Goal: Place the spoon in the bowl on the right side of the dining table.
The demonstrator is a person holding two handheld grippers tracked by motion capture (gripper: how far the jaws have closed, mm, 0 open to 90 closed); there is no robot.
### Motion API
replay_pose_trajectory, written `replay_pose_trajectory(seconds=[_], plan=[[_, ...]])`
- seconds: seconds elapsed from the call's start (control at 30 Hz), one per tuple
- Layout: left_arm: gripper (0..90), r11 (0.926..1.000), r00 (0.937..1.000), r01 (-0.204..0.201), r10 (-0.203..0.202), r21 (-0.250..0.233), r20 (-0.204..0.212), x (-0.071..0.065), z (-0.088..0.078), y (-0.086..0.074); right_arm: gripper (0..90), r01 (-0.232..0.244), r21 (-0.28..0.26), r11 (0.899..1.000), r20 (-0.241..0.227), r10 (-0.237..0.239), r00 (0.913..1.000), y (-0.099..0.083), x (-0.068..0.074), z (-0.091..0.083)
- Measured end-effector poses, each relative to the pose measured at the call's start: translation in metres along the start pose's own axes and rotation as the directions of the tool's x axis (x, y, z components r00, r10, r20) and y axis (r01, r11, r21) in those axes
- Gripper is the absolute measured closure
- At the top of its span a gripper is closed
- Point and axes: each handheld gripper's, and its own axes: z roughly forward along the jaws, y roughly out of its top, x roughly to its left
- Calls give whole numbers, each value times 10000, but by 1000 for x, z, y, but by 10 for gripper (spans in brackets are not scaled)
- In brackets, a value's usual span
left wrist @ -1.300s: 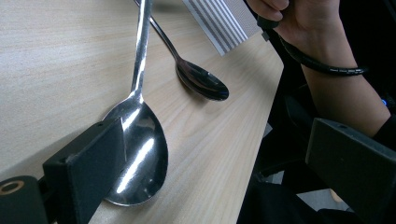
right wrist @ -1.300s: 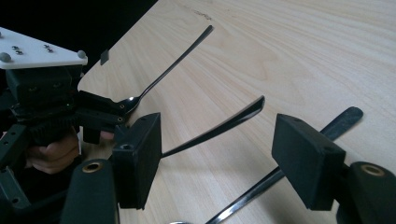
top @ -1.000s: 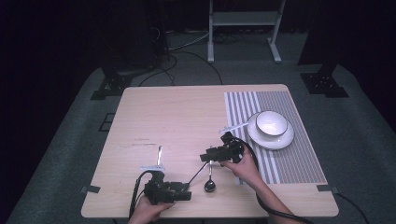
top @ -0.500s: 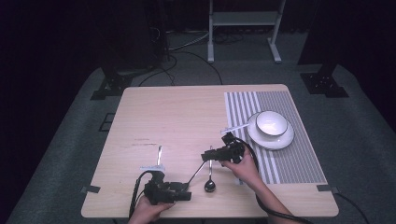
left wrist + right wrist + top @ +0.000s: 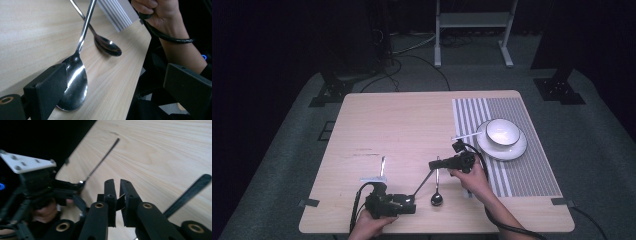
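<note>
A steel spoon [image 5: 422, 182] slants up between my two grippers. Its bowl [image 5: 75, 82] rests on the table against one jaw of my left gripper [image 5: 117, 75], whose jaws stand wide apart. My left gripper [image 5: 409, 204] is near the table's front edge. My right gripper [image 5: 435, 164] has just been closing its jaws and now pinches the tip of the spoon's handle [image 5: 120, 203]; in the right gripper view the gripper [image 5: 117, 185] has its jaws almost together. A second spoon [image 5: 437, 192] [image 5: 107, 47] lies flat on the table under the raised one.
A thin dark utensil [image 5: 383, 165] [image 5: 102, 162] lies on the wooden table [image 5: 402, 125] left of centre. At the right, a white bowl [image 5: 502, 131] sits on a plate [image 5: 512, 150] on a striped placemat [image 5: 522, 170]. A white stick [image 5: 464, 136] leans beside the plate.
Both hands stay where they were. The right gripper's jaws have drawn together on the end of the raised spoon's handle.
</note>
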Motion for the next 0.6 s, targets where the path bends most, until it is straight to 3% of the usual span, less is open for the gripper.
replay_pose_trajectory(seconds=[0.1, 0.6], plan=[[37, 9996, 9999, -109, 109, -256, 21, -2, -7, 2, 886, -357, -116, 9993, -566, 350, 9978, 3, 0, -3], [36, 9947, 9997, -143, 122, -1020, -218, 1, -36, 8, 888, -589, -188, 9981, -835, 572, 9949, 14, 3, -9]])
